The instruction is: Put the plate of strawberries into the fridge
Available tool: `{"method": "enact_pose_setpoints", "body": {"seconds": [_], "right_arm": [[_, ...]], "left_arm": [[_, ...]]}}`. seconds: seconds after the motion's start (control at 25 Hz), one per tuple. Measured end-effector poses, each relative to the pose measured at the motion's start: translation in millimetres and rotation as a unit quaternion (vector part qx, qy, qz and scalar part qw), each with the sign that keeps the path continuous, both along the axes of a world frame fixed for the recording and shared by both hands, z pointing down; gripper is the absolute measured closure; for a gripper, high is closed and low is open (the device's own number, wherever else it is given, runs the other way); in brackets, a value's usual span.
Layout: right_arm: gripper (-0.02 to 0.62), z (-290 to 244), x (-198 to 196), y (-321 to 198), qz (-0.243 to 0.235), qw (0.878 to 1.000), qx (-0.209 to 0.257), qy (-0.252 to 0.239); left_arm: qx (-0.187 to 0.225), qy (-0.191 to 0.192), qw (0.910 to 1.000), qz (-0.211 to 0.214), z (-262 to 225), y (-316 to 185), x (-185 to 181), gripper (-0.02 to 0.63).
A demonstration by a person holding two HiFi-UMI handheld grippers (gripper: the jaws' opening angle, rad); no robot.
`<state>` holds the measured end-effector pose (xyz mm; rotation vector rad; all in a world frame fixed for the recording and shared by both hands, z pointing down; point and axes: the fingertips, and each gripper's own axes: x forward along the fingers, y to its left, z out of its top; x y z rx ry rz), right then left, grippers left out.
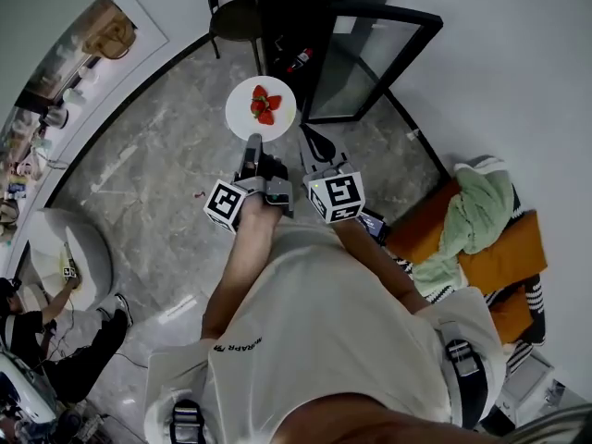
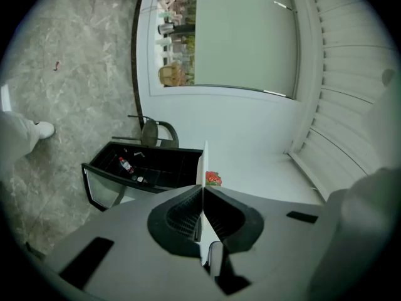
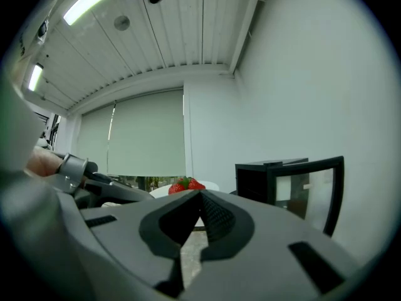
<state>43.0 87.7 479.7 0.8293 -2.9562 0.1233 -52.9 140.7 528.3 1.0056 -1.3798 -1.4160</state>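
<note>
- Left gripper (image 1: 254,146): jaws pinched on the near rim of the white plate (image 1: 239,109). In the left gripper view the plate runs edge-on between the pads as a thin white line.
- Plate: held out in front of the person, roughly level, its flat face up. It is in the air, not yet in the fridge.
- Strawberries (image 1: 265,104): a small red cluster near the plate's middle, away from the rim.
- Right gripper (image 1: 313,151): jaw tips together with nothing between them. It hangs just beside the left gripper, on the fridge side.
- Fridge (image 1: 319,7): a small black cabinet on the floor, ahead and to the right of the plate. A red-capped bottle (image 1: 298,60) lies inside.
- Glass door (image 1: 365,67): swung wide open to the right, so the opening faces the person.
- Governing relation: the plate lies up and left of the opening, near the cabinet's left edge. Judged, the carry goes forward, rightward and down.
- Clearances: the cabinet's left wall and the bottle are the nearest obstacles. Shelf height cannot be read.
- Chair (image 1: 236,15): stands beyond the plate, to the fridge's left.
</note>
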Motion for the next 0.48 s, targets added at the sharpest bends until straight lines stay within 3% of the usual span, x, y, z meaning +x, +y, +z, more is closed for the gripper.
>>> {"method": "enact_pose_setpoints", "body": {"seconds": [0.48], "right_arm": [[0.583, -15, -105, -127, 0.028, 1.000, -0.002, -0.002]], "left_arm": [[-0.014, -0.022, 0.9991, 0.033, -9, -127, -109, 0.597]]}}
